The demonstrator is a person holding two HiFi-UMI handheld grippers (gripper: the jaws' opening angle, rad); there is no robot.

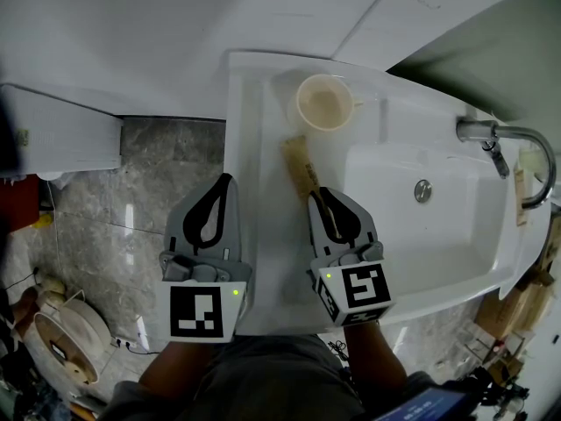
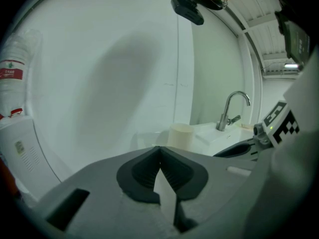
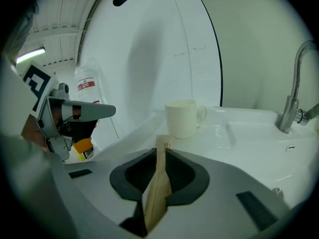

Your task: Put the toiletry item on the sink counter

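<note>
The right gripper (image 1: 321, 198) pinches a tan packet (image 1: 299, 161). Its far end juts past the jaws, just short of the mug (image 1: 325, 103). The left gripper (image 1: 224, 182), left of the mug, has its jaws pressed together with nothing between.

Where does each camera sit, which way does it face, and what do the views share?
Head view: on the person's head, looking steeply down at the sink counter; left gripper, right gripper and forearms show.
Left gripper view: on the left gripper, looking along its closed, empty jaws toward cup and faucet.
Right gripper view: on the right gripper, looking along jaws clamped on the tan packet toward the cup.
Shared: the cup, in all three.
</note>
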